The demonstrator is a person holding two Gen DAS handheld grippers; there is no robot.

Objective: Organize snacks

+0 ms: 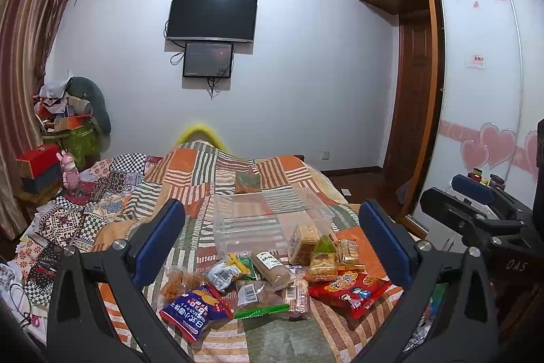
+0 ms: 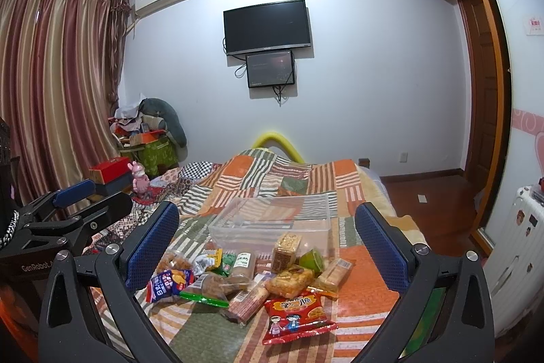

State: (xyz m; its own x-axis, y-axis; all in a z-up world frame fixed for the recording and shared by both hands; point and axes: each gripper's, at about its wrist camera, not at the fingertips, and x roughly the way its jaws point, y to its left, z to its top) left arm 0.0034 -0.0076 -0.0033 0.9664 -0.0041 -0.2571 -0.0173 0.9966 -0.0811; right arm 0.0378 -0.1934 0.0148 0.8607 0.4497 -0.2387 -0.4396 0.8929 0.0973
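Observation:
A pile of packaged snacks lies on the patchwork bedspread (image 1: pixel 231 179): a red packet (image 1: pixel 352 291), a blue packet (image 1: pixel 193 307), a brown roll (image 1: pixel 272 267) and several more. Behind the pile stands an empty clear plastic box (image 1: pixel 268 220), also in the right wrist view (image 2: pixel 272 220). My left gripper (image 1: pixel 272 244) is open and empty, held above the pile. My right gripper (image 2: pixel 268 247) is open and empty over the same pile, with the red packet (image 2: pixel 295 317) and blue packet (image 2: pixel 166 284) below it. The right gripper also shows at the right edge of the left wrist view (image 1: pixel 476 203).
A cluttered bedside stand with boxes (image 1: pixel 37 165) and a pink toy rabbit (image 1: pixel 69 172) is at the left. Curtains (image 2: pixel 51 91) hang at the left. A wardrobe with sliding doors (image 1: pixel 482 91) and a white suitcase (image 2: pixel 516 257) are at the right.

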